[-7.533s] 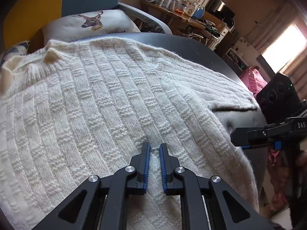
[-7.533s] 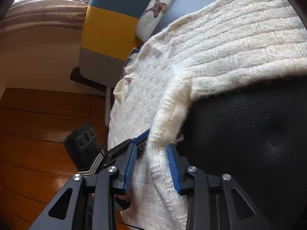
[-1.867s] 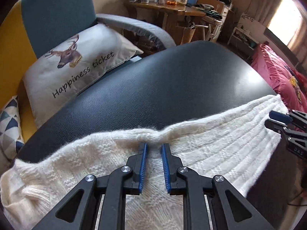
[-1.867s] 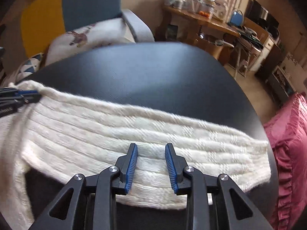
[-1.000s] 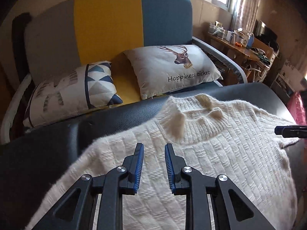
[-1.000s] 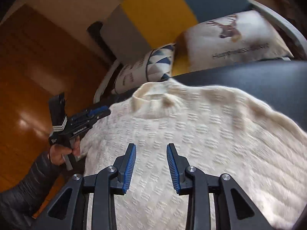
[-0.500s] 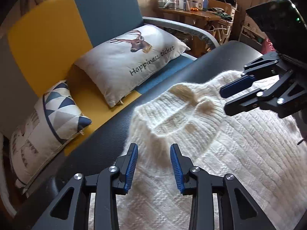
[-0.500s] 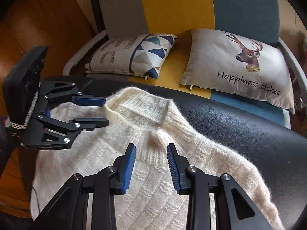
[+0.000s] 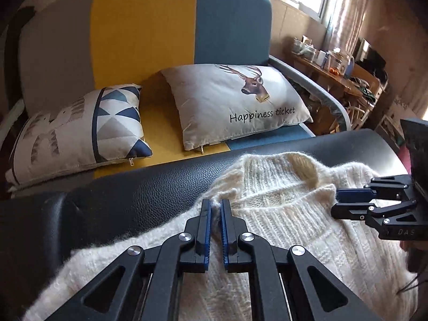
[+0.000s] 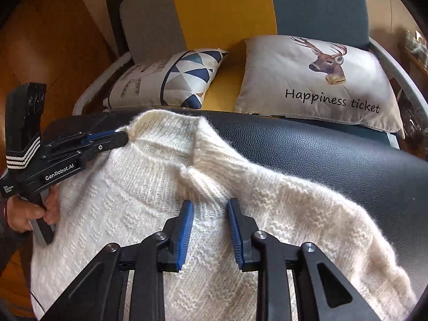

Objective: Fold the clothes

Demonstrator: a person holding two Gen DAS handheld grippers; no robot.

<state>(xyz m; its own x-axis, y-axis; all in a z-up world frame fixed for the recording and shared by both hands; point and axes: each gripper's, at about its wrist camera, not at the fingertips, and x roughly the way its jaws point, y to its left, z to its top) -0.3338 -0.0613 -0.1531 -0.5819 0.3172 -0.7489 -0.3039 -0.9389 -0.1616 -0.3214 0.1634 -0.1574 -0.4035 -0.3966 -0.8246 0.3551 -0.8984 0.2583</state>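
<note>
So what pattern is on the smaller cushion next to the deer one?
Navy, grey and white triangles on the smaller cushion, clearest in the right wrist view.

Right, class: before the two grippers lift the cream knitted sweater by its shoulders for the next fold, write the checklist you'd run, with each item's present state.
1. Left gripper shut on the cream knitted sweater beside the collar: ok.
2. Right gripper gripping the other shoulder: not ok, jaws open over the knit.
3. Collar lying flat: not ok, a bunched ridge rises at its right side.
4. Sweater resting on the black leather surface: ok.
5. Hem and sleeve ends lying straight: cannot tell, out of view.
</note>
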